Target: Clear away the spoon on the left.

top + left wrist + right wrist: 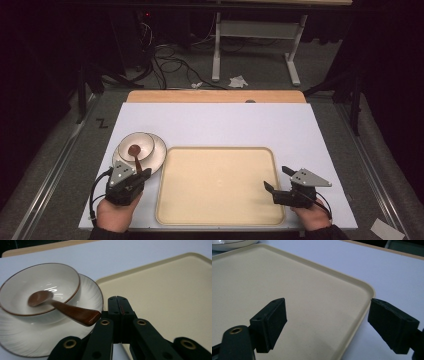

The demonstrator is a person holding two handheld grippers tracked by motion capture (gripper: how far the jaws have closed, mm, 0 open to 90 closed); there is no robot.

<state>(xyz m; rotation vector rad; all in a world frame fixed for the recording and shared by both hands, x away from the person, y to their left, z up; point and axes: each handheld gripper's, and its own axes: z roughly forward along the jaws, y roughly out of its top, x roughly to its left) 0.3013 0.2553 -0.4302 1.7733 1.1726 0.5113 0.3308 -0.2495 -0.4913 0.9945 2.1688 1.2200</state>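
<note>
A white bowl point(145, 141) with a brown rim stands on a white plate point(159, 151) at the table's left. A brown wooden spoon point(135, 153) lies in the bowl point(50, 280), its handle point(82, 315) resting over the rim toward me. My left gripper point(146, 173) is shut with nothing between its jaws. In the left gripper view the jaw tips point(120, 305) sit just right of the spoon handle's end, above the plate point(90, 293). My right gripper point(276, 178) is open and empty, and its jaws point(329, 320) stand on either side of the beige tray's right rim point(365, 288).
The large beige tray point(220, 185) lies empty in the middle of the white mat point(225, 125), right next to the plate. A wooden strip point(215, 96) runs along the table's far edge. Beyond it are cables and a white desk frame point(255, 45) on the floor.
</note>
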